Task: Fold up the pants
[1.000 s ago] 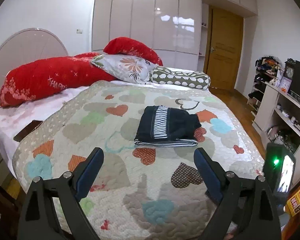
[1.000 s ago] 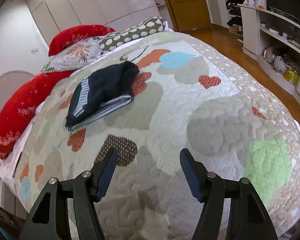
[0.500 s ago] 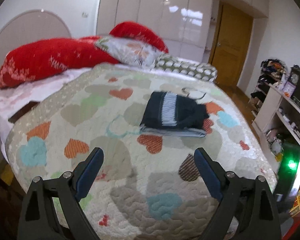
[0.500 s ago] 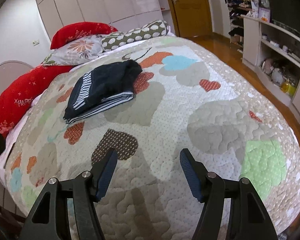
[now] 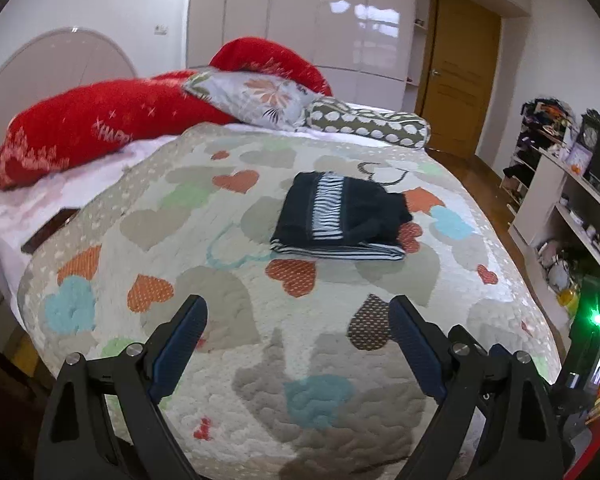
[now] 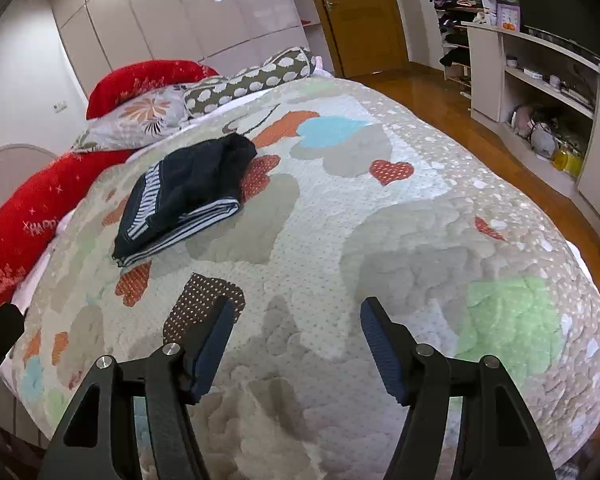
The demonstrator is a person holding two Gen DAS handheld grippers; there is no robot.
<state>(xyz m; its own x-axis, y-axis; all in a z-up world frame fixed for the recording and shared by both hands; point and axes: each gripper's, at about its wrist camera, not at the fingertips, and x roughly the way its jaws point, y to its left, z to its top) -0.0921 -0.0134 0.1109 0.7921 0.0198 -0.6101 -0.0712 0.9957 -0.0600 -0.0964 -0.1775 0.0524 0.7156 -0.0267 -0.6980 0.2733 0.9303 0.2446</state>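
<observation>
Left gripper (image 5: 296, 312) and right gripper (image 6: 296, 312) both stood wide, empty; folded dark pants (image 5: 340, 212) lay well ahead, underside layers hidden

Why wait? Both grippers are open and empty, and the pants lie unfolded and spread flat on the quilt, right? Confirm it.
One thing is wrong: the pants are not spread flat; they lie folded in a compact stack on the quilt, as the left wrist view shows. The rest holds: the left gripper and right gripper are open and empty.
</observation>
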